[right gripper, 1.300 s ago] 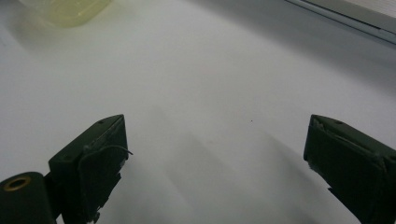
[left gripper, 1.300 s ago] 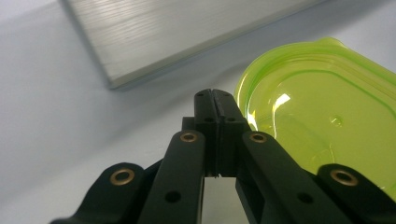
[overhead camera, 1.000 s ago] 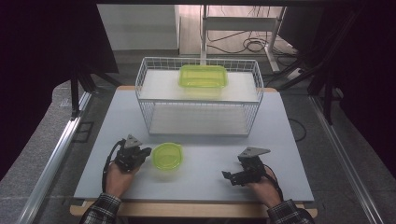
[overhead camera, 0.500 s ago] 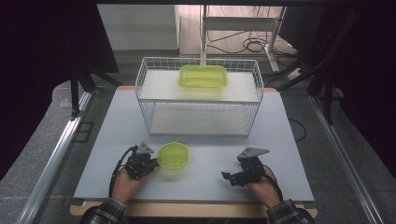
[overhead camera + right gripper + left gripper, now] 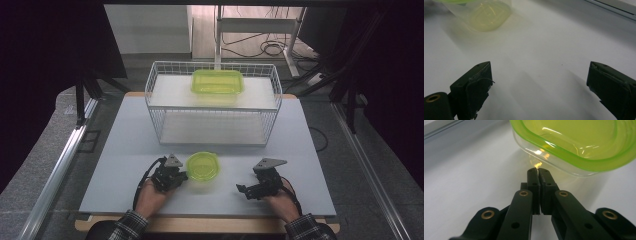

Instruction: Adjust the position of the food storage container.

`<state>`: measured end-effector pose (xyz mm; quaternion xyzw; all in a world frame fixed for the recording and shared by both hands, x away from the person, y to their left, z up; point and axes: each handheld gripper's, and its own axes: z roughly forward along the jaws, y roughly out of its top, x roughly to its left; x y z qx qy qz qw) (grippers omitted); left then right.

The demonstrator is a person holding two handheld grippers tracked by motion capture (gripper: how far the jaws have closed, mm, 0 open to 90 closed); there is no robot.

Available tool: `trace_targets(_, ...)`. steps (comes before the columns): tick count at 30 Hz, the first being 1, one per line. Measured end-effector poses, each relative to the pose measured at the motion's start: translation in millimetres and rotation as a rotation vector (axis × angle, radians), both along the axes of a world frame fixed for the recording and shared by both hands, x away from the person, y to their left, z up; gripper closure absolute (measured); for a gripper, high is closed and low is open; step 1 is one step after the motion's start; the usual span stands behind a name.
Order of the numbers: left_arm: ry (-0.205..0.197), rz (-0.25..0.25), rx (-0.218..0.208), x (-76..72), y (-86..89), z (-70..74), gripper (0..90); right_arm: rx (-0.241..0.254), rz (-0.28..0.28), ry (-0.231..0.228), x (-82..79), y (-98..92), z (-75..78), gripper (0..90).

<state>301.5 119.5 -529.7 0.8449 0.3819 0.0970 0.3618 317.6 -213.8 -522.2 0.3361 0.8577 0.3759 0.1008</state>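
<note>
The small round clear-plastic container with the lime-green lid [image 5: 202, 166] sat on the pale grey tabletop [image 5: 125, 150], near the front edge and just in front of the white wire basket [image 5: 155, 95]. Compared with the high view a second earlier, it lay further toward the table's middle, and the left gripper [image 5: 176, 177] had travelled with it, from the left part of the table to a place touching or just beside the container's left side. In the left gripper view, its two black jaws stood pressed together with nothing between them, their tips right at the clear wall below the green rim [image 5: 574, 150]. That suggested a push rather than a grasp: the closed tips seemed to have been nudging the container sideways, and no lift had begun.

The right gripper [image 5: 248, 191] rested on the table well to the right of the container and looked the same as in the earlier high views. Its jaws stood wide apart and empty, with bare tabletop between them and the container's clear base [image 5: 486, 15] showing ahead, blurred.

Inside the wire basket, on its upper white shelf, lay a larger rectangular container with a lime-green lid [image 5: 217, 81], unmoved across the frames. Judging from this, the small container was probably being brought toward the middle, within the right gripper's reach, perhaps before going into the basket.
</note>
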Motion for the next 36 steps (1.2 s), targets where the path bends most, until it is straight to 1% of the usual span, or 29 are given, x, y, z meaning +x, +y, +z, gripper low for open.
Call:
trace_targets(1,0.0,0.0,0.0,0.0,0.0,0.0,88.6,0.0,0.0,0.0,0.0,0.0,0.0,6.4)
trace_targets(3,-0.011,-0.011,0.015,-0.2,-3.1,0.4,88.6,0.002,-0.001,0.003,-0.3,0.0,0.2,6.5)
trace_targets(5,-0.022,-0.01,0.024,-1.2,-1.9,1.5,86.5,0.009,-0.002,0.002,-0.3,-0.8,0.8,6.5)
trace_targets(6,-0.041,-0.001,0.028,-3.5,2.0,3.5,85.0,0.014,-0.003,0.001,-0.2,-1.2,1.3,6.5)
trace_targets(7,-0.041,-0.001,0.028,-3.5,2.0,3.5,82.8,0.014,-0.003,0.001,-0.2,-1.2,1.3,6.5)
trace_targets(8,-0.055,0.001,0.026,-5.1,4.6,4.7,82.8,0.019,-0.003,-0.002,-0.2,-1.6,1.7,6.5)
trace_targets(9,-0.064,-0.001,0.02,-6.7,7.3,6.0,79.4,0.021,-0.004,-0.003,-0.4,-2.1,2.3,6.4)
trace_targets(10,-0.084,-0.007,0.01,-9.9,12.1,8.7,71.2,0.029,-0.007,-0.003,-0.4,-3.0,3.1,6.4)
trace_targets(12,-0.103,-0.003,-0.003,-13.4,16.3,10.3,60.3,0.031,-0.007,-0.008,-0.1,-3.6,3.3,6.4)
trace_targets(13,-0.103,-0.003,-0.003,-13.4,16.3,10.3,56.0,0.031,-0.007,-0.008,-0.1,-3.6,3.3,6.4)
trace_targets(14,-0.111,-0.005,-0.002,-14.2,18.7,11.0,56.0,0.03,-0.008,-0.008,-0.1,-3.6,3.2,6.4)
trace_targets(15,-0.113,0.001,-0.004,-15.3,20.4,11.5,51.9,0.03,-0.007,-0.008,-0.3,-3.5,3.1,6.4)
trace_targets(16,-0.127,0.013,-0.005,-17.0,23.8,11.9,42.4,0.03,-0.007,-0.006,-0.6,-3.1,3.0,6.3)
trace_targets(17,-0.127,0.013,-0.005,-17.0,23.8,11.9,39.2,0.03,-0.007,-0.006,-0.6,-3.1,3.0,6.3)
trace_targets(18,-0.127,0.018,-0.007,-17.8,25.3,11.9,39.2,0.029,-0.006,-0.007,-0.6,-3.1,2.8,6.3)
trace_targets(19,-0.131,0.027,-0.001,-18.5,26.8,12.1,35.3,0.029,-0.005,-0.007,-0.7,-3.1,2.8,6.3)
trace_targets(20,-0.136,0.051,0.005,-19.8,27.5,12.2,23.7,0.029,-0.005,-0.009,-0.5,-3.7,2.6,6.3)
trace_targets(21,-0.139,0.064,0.007,-20.7,28.9,12.5,21.3,0.03,-0.006,-0.008,-0.4,-4.1,2.6,6.3)
trace_targets(22,-0.148,0.085,-0.007,-23.2,32.3,13.7,18.4,0.031,-0.008,-0.006,-0.4,-4.5,2.7,6.3)
trace_targets(23,-0.148,0.085,-0.007,-23.2,32.3,13.7,15.0,0.032,-0.008,-0.007,-0.3,-4.8,2.7,6.2)
trace_targets(24,-0.152,0.091,-0.014,-24.5,34.0,14.2,15.0,0.032,-0.008,-0.007,-0.3,-4.8,2.7,6.2)
trace_targets(25,-0.155,0.096,-0.016,-26.0,35.7,14.4,10.5,0.033,-0.008,-0.011,-0.2,-5.3,2.9,6.2)
trace_targets(27,-0.161,0.104,-0.011,-28.9,38.7,13.8,5.9,0.035,-0.008,-0.011,-0.4,-5.4,3.1,6.2)
trace_targets(28,-0.159,0.099,0.006,-31.3,40.6,11.8,4.7,0.035,-0.008,-0.011,-0.5,-5.3,3.2,6.1)
trace_targets(31,-0.154,0.094,0.032,-32.7,42.0,7.7,3.7,0.037,-0.006,-0.009,-0.7,-4.9,3.2,6.1)
trace_targets(34,-0.157,0.087,0.04,-33.1,43.5,5.7,3.1,0.038,-0.005,-0.009,-0.7,-4.9,3.2,5.9)
trace_targets(36,-0.17,0.086,0.053,-34.0,45.2,3.8,2.6,0.04,-0.006,-0.009,-0.4,-5.4,3.2,5.5)
